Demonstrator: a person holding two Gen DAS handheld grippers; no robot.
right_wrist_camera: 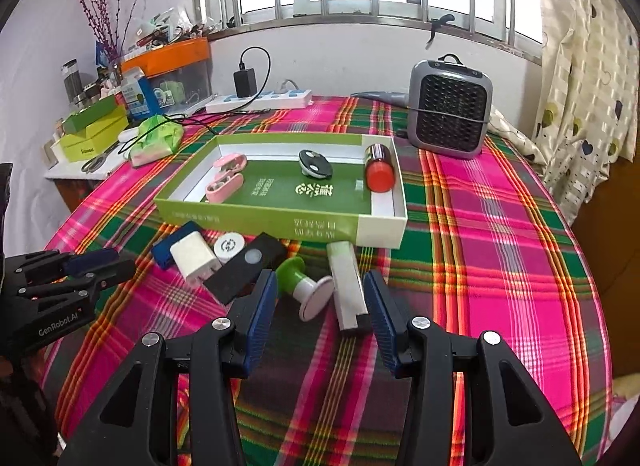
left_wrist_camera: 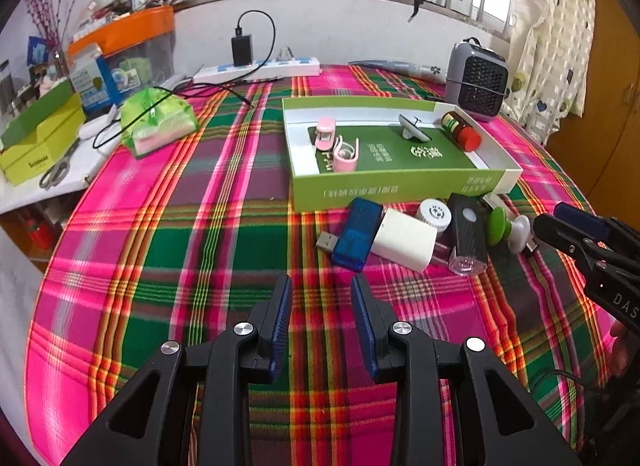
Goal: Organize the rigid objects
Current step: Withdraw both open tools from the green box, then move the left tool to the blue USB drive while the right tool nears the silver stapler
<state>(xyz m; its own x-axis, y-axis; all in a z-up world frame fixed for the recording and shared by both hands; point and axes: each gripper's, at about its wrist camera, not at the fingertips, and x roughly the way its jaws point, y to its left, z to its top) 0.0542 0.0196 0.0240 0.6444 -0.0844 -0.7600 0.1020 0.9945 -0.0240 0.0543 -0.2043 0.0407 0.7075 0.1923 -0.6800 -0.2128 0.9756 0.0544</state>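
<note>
Left gripper: my left gripper [left_wrist_camera: 322, 286] hangs over bare plaid cloth, jaws apart, nothing between them.
Right gripper: my right gripper [right_wrist_camera: 320, 286] has its jaws apart; the green-and-white knob [right_wrist_camera: 306, 286] and the white stick [right_wrist_camera: 347, 286] lie in the gap between its pads, and I cannot tell whether either pad touches them.
Table: a plaid tablecloth [left_wrist_camera: 180, 225] covers it.
Box: the green box [right_wrist_camera: 256, 221] sits open toward the table's far edge, before the grey heater [right_wrist_camera: 450, 105].
Inside the box: pink case [right_wrist_camera: 224, 181] at its left end, a dark oval piece [right_wrist_camera: 315, 163] in the middle, a red-capped bottle [right_wrist_camera: 379, 169] lying along its right wall.
Loose things: all lie just beside the box's near wall, crowded together: blue USB stick [left_wrist_camera: 354, 234], white charger [left_wrist_camera: 406, 240], small white round cap [left_wrist_camera: 436, 211], black flat block [left_wrist_camera: 468, 229].
Far left corner: a green bag [left_wrist_camera: 158, 121] and a white power strip [left_wrist_camera: 260, 67] with a black plug.
</note>
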